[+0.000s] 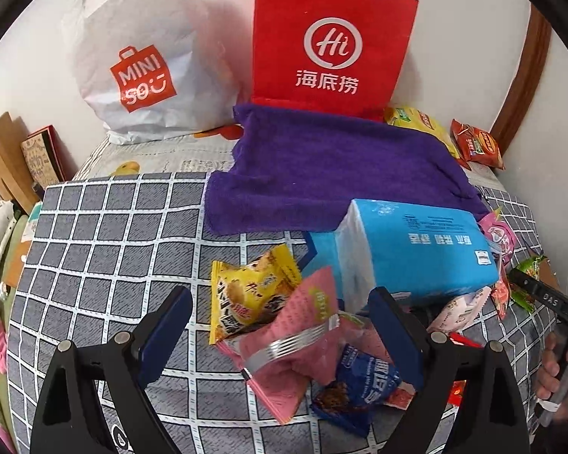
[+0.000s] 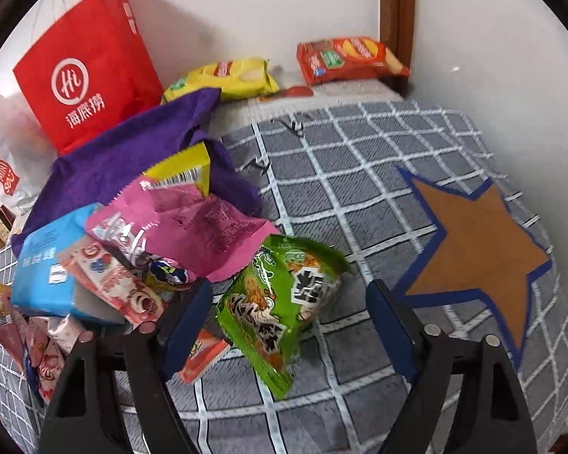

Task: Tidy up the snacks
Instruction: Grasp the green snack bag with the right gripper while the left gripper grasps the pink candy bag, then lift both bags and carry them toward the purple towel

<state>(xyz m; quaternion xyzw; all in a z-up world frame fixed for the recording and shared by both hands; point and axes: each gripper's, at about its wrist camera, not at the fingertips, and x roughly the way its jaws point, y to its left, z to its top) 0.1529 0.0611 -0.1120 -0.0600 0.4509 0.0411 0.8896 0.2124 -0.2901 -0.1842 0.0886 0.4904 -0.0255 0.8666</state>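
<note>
On the checked grey cloth (image 1: 106, 234), near its middle: a messy heap of snacks around a blue tissue pack (image 1: 416, 249). Left gripper (image 1: 280, 329) wide open, jaws either side of a pink packet (image 1: 306, 325), with a yellow packet (image 1: 246, 295) just behind and a dark blue one (image 1: 359, 382) in front. Right gripper (image 2: 289, 314) also spread open, over a green snack bag (image 2: 284, 302), not clamping it. Toward the far edge: purple towel (image 1: 322, 166), red paper bag (image 1: 333, 41), white plastic bag (image 1: 140, 56). Yellow (image 2: 223, 75) and orange chip bags (image 2: 348, 56) by the wall. Brown star patch (image 2: 473, 249) off to the right side.
</note>
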